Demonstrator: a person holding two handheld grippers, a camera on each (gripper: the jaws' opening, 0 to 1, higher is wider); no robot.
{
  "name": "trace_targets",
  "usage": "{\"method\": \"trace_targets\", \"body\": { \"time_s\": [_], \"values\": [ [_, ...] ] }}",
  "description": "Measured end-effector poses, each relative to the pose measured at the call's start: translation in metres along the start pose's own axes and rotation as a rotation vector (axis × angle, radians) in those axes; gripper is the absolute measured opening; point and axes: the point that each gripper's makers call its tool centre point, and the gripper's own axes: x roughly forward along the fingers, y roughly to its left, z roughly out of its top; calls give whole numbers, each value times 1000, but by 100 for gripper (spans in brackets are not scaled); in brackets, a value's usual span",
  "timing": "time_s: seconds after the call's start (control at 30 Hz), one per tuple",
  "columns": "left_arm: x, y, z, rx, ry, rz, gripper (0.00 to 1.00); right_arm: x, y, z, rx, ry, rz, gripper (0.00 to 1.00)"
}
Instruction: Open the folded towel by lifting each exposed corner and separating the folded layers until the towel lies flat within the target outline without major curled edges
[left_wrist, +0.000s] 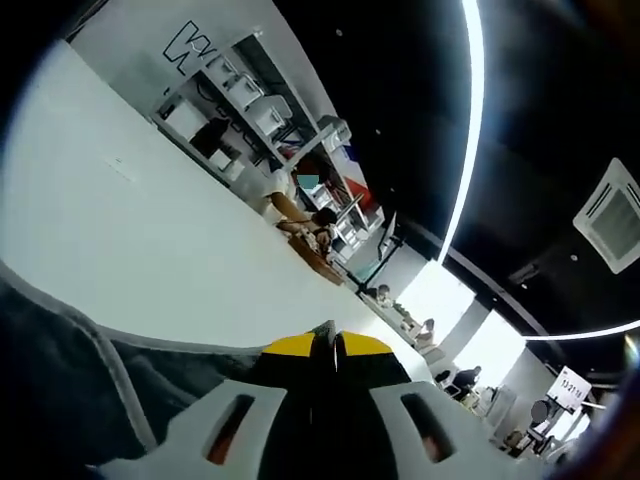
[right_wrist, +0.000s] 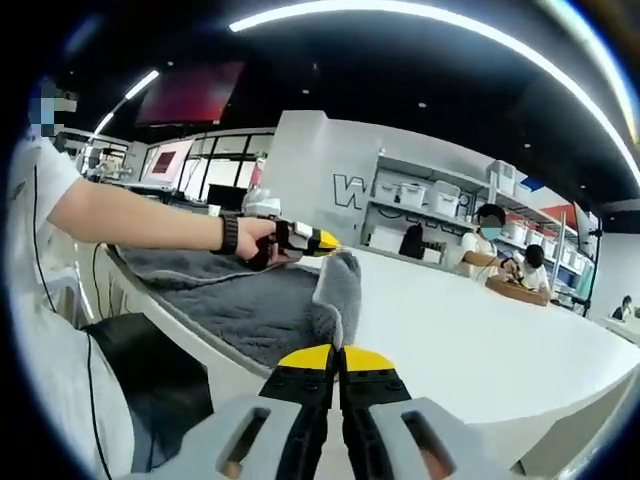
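on white table (right_wrist: 480, 330), both claws pinch grey towel (right_wrist: 250, 300); shelves (right_wrist: 430, 205) behind.

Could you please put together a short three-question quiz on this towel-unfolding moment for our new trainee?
1. True or false: the grey towel already lies flat on the white table.
2. The left gripper pinches what? A) a towel corner B) a storage bin C) nothing
3. In the right gripper view, how do the right gripper's jaws stand?

Key:
1. False; a fold stands raised at its near end.
2. A.
3. Closed together, pinching the towel's near edge, it seems.
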Motion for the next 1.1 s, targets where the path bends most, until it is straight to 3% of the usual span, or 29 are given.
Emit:
{"method": "trace_targets", "body": {
  "time_s": [0.37, 0.5, 0.63, 0.77, 1.1],
  "values": [
    [-3, -8, -3, 27, 21, -13, 8, 3, 3, -1, -16, 15, 31, 0],
    [-3, -23, -2, 43, 20, -53, 8, 5, 6, 1, -19, 18, 39, 3],
    [-4, -35, -2, 94, 34, -73, 8, 8, 7, 4, -27, 17, 41, 6],
    [-13, -55, -6, 128, 49, -146, 10, 11, 8, 6, -30, 11, 47, 7],
    [-24, -70, -16, 269, 86, -175, 10, 17, 3, 15, -28, -11, 31, 6]
  ]
}}
